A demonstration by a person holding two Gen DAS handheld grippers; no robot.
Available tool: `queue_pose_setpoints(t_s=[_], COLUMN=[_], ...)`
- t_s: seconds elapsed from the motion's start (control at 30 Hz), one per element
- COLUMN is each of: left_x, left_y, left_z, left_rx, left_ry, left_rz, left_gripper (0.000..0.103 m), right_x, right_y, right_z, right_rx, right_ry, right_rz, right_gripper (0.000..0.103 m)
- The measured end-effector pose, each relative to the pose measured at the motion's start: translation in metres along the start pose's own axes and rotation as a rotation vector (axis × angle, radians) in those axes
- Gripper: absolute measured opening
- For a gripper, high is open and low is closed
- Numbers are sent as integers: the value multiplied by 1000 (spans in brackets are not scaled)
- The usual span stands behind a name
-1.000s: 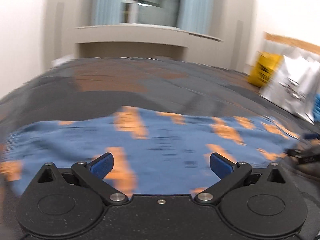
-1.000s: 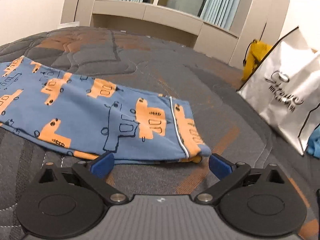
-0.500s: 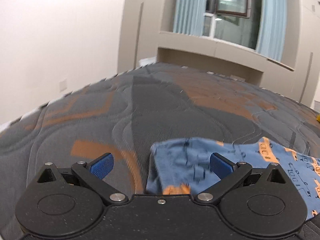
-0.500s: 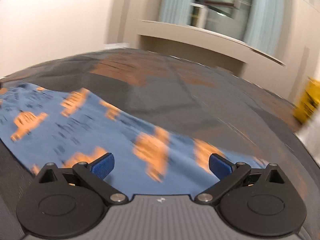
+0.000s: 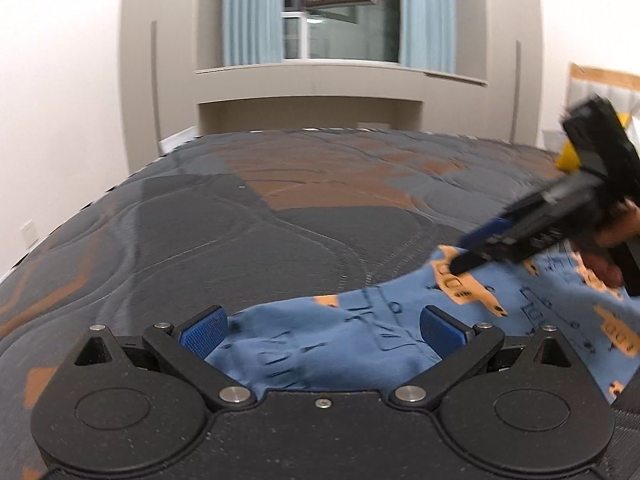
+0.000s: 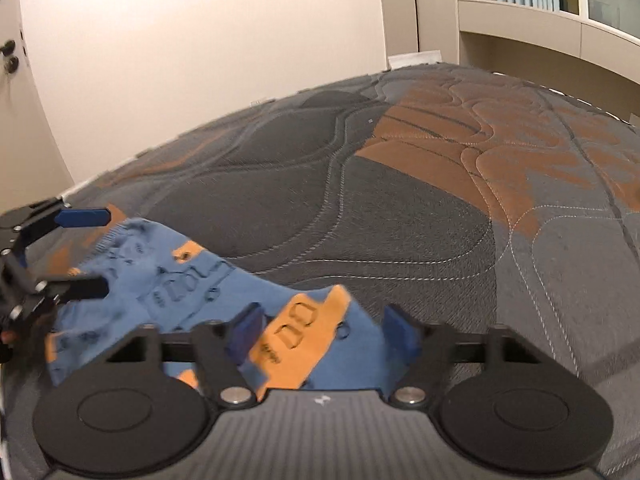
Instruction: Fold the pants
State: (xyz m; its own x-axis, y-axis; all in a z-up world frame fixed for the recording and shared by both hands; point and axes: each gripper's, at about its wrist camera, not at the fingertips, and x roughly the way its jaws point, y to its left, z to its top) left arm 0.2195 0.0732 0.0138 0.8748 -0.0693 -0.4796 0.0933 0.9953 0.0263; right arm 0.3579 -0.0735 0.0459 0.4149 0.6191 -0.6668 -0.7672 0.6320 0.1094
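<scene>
Blue pants (image 5: 400, 332) with orange truck prints lie on the quilted bed. My left gripper (image 5: 323, 326) is open, its blue pads on either side of the near end of the cloth. My right gripper (image 6: 322, 330) is also open, with the far edge of the pants (image 6: 304, 328) between its pads. In the left wrist view the right gripper (image 5: 480, 246) reaches in from the right, fingertips at the cloth edge. In the right wrist view the left gripper (image 6: 86, 252) shows at the left, open over the pants.
The grey and orange quilted mattress (image 5: 280, 216) stretches ahead to a beige window shelf (image 5: 312, 84). A white wall (image 6: 200, 40) runs along the bed's left side. A yellow object (image 5: 568, 158) sits at the far right.
Both grippers swung leftward along the pants to one end of the cloth. They now face each other across that end, and the right jaws have narrowed around the cloth edge.
</scene>
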Motion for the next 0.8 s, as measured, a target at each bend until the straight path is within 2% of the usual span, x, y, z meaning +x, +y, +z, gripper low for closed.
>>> queue_pose_setpoints(t_s=[0.03, 0.13, 0.23, 0.37, 0.47, 0.53, 0.57, 0.67, 0.7, 0.77, 0.8], left_x=[4, 16, 27, 34, 35, 36, 36, 36, 36, 36, 35], left_y=[-3, -9, -3, 6, 5, 4, 3, 4, 4, 3, 3], left_z=[-1, -10, -14, -15, -16, -16, -16, -15, -15, -15, -15], left_rx=[15, 55, 28, -16, -2, 5, 5, 2, 2, 0, -1], left_ry=[4, 29, 88, 127, 132, 132, 133, 133, 133, 133, 134], left_rz=[-2, 14, 0, -17, -7, -2, -2, -4, -4, -3, -1], left_gripper=[102, 102, 102, 102, 103, 103, 103, 103, 103, 103, 103], right_x=[3, 4, -6, -15, -17, -19, -18, -12, -8, -1, 2], right_y=[-1, 5, 18, 42, 46, 40, 36, 23, 18, 8, 4], right_z=[0, -6, -17, -36, -38, -33, -29, -20, -17, -13, -11], right_rx=[-9, -49, -106, -184, -168, -121, -90, -3, 44, 127, 148], right_ry=[8, 5, -1, 4, -16, -28, -33, -46, -48, -45, -43], right_rz=[-7, -35, -12, -6, -11, 17, 31, 36, 54, 88, 86], right_gripper=[33, 13, 9, 9, 19, 46, 52, 54, 50, 26, 8])
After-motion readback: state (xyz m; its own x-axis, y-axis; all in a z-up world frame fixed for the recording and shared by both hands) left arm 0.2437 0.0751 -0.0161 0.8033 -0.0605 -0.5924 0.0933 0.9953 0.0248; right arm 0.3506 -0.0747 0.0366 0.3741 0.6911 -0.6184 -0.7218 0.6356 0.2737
